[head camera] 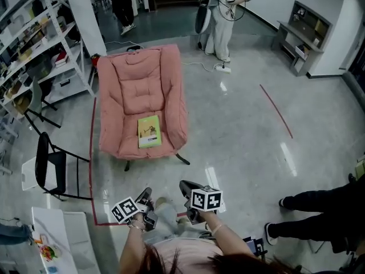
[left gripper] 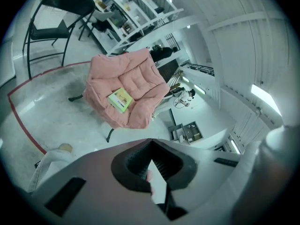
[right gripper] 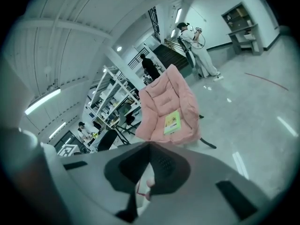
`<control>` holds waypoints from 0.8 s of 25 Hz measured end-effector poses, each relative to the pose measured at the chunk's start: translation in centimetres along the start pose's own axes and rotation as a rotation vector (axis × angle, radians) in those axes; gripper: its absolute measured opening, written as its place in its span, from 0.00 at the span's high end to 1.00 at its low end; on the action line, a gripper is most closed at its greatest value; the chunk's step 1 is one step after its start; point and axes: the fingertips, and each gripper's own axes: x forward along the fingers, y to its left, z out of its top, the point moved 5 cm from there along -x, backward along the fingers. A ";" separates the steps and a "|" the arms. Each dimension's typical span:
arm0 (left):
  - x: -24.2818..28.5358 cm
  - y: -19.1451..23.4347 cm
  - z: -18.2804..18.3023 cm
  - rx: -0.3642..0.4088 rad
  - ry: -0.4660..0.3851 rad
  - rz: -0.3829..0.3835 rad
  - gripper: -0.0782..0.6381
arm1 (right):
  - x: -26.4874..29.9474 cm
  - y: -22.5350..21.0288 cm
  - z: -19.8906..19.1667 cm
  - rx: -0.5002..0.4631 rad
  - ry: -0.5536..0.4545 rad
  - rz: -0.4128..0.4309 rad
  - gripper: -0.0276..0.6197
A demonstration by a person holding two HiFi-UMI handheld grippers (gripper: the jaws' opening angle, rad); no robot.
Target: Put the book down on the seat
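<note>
We see the book point(head camera: 149, 132) lying flat, its yellow-green cover up, on the seat of the pink chair point(head camera: 122, 84), toward the seat's front edge and about midway between the chair's padded sides. Its long axis runs from the front edge toward the backrest, close to the chair's own centre line, so in the head view it stands nearly upright. Both of our grippers are well apart from it, held low in front of the chair and close to our body, with a stretch of bare floor point(head camera: 239, 130) between them and the chair. The left gripper point(head camera: 146, 197) has its jaws pressed together on nothing, and the book lies almost straight ahead of it. The right gripper point(head camera: 186, 187) is likewise clenched and empty, with the book ahead and a little to its left.
</note>
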 end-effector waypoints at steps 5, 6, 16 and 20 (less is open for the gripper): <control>-0.6 -1.3 -1.2 0.042 0.015 -0.012 0.89 | -1.4 0.0 -0.5 0.009 -0.018 0.015 0.93; -0.5 -1.5 -1.2 0.054 0.020 -0.014 0.89 | -1.4 0.0 -0.5 0.006 -0.018 0.017 0.93; 1.4 -2.2 -0.5 0.115 0.039 -0.020 0.89 | -0.9 -0.2 0.9 -0.007 -0.024 0.029 0.93; 2.7 -1.5 0.2 0.089 0.064 -0.026 0.89 | 0.4 -0.5 1.8 -0.004 -0.015 0.007 0.93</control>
